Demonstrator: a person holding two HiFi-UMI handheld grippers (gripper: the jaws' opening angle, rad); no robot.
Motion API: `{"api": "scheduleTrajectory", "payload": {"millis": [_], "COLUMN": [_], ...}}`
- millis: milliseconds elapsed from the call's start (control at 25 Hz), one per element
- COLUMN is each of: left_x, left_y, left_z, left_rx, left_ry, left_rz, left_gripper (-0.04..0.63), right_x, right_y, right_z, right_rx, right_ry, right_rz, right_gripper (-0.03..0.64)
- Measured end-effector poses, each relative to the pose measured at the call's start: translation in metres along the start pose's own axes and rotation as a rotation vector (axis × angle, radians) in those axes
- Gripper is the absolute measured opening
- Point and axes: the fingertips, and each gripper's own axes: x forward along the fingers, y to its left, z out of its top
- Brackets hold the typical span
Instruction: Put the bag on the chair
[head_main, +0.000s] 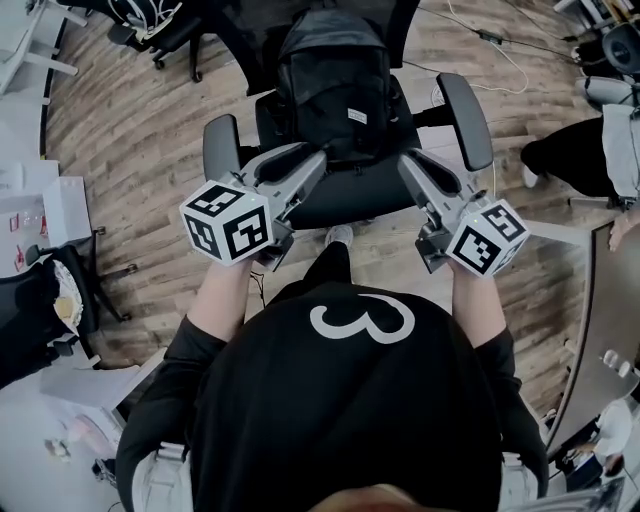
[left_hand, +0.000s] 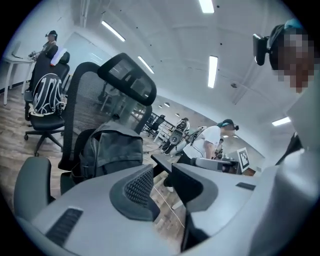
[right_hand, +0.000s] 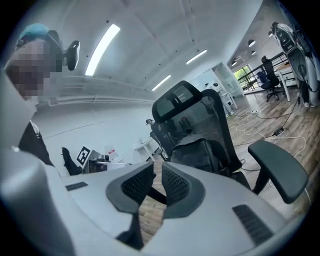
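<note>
Two grippers, both empty, so I'd say the placing step is basically done. Starting on the left, my left gripper (left_hand: 161, 170) has its jaws apart with a clear gap and only floor showing through it. It hangs short of the seat's front edge, off the bag.

In the middle, the bag (head_main: 335, 85) sits upright on the chair (head_main: 345, 200) seat, leaning on the backrest between the two armrests. It looks stable to me.

Over on the right, the right gripper (right_hand: 157, 170) has its pads nearly together with a thin gap, and nothing's pinched there either.

For the next move I'd just keep both hands clear of the straps and check the bag doesn't slump forward.
</note>
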Motion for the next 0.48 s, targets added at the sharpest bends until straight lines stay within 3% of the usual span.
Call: {"api": "scheduleTrajectory", "payload": {"millis": [240, 480], "left_x": [-0.024, -0.053], "left_y": [-0.065, -0.112], "left_z": [-0.019, -0.034], "left_rx": [0.048, 0.091], "left_ry": [0.001, -0.029], "left_rz": [-0.078, -0.113], "left_gripper": [0.057, 0.02], "right_x": [-0.036, -0.068], "right_y": [0.052, 0.091], "right_z": [-0.012, -0.025], "right_rx": [-0.013, -0.013], "right_ry": [-0.01, -0.006], "right_rz": [0.11, 0.163], "right_gripper": [0.041, 0.029]}}
